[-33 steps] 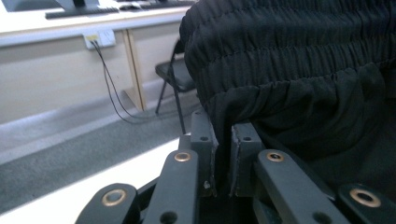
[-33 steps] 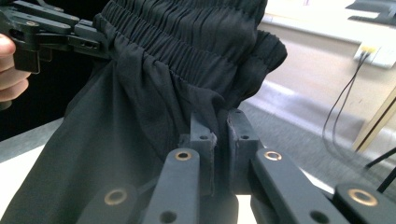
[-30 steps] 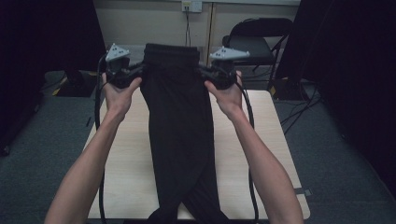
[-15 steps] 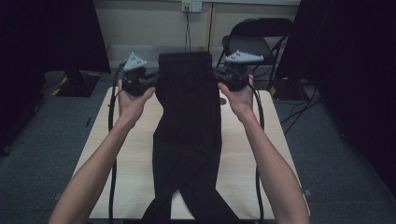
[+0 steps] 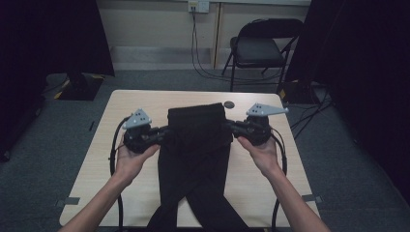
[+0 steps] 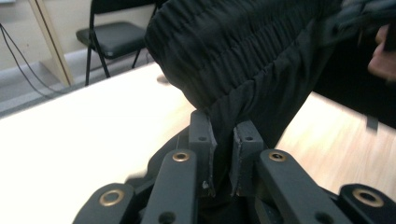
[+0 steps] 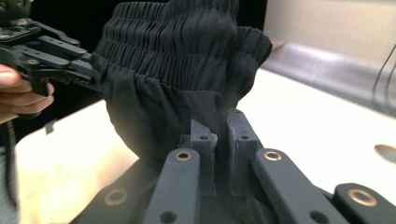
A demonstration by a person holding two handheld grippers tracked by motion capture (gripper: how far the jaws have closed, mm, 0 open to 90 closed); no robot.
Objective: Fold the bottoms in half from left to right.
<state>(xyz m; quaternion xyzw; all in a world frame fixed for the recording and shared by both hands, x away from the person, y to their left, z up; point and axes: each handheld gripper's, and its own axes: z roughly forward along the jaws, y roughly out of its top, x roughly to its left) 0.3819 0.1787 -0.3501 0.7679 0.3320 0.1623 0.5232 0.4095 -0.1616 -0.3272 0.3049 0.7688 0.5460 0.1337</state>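
Both claws — left claw (image 5: 163, 134), right claw (image 5: 231, 126) — clamp the black pleated-waist cloth trousers (image 5: 196, 145) over a pale wooden tabletop (image 5: 145, 104); a black folding chair (image 5: 258, 48) stands beyond on grey carpet.

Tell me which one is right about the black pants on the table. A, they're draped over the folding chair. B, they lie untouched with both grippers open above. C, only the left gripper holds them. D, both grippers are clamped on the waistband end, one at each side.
D: the left gripper and the right gripper each pinch a side of the black pants by the gathered waistband, and each gripper view shows fabric caught between closed jaws.
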